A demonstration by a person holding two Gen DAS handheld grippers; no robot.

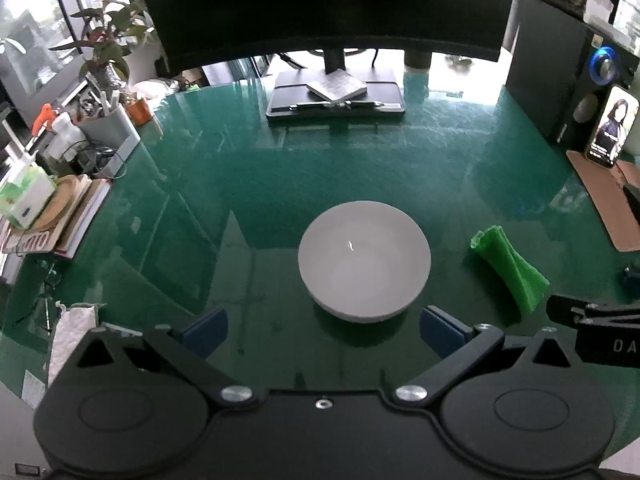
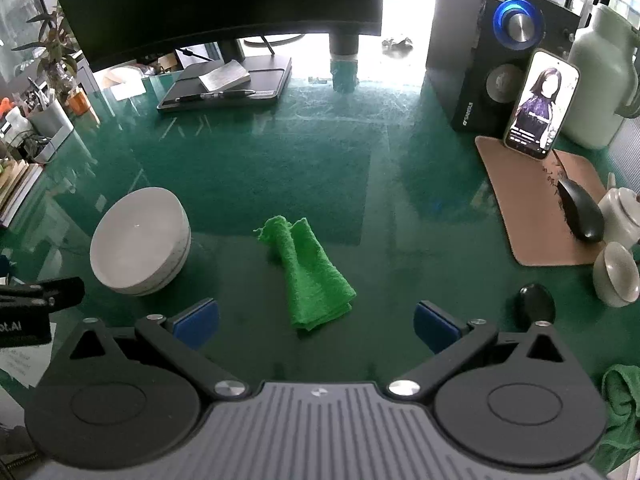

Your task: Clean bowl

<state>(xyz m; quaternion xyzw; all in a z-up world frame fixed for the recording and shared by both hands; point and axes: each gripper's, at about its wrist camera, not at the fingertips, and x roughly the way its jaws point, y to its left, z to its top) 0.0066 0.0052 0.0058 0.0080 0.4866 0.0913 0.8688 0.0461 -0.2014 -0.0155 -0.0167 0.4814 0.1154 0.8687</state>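
Observation:
A white bowl stands upright on the green glass desk, just ahead of my left gripper, which is open and empty with blue pads either side of the bowl's near edge. A folded green cloth lies to the bowl's right. In the right wrist view the cloth lies straight ahead of my right gripper, which is open and empty above the desk. The bowl sits to the left there.
A monitor on its stand is at the back. A speaker, phone, mouse on a brown pad, teapot and cup crowd the right. Plants, books and a tissue box fill the left.

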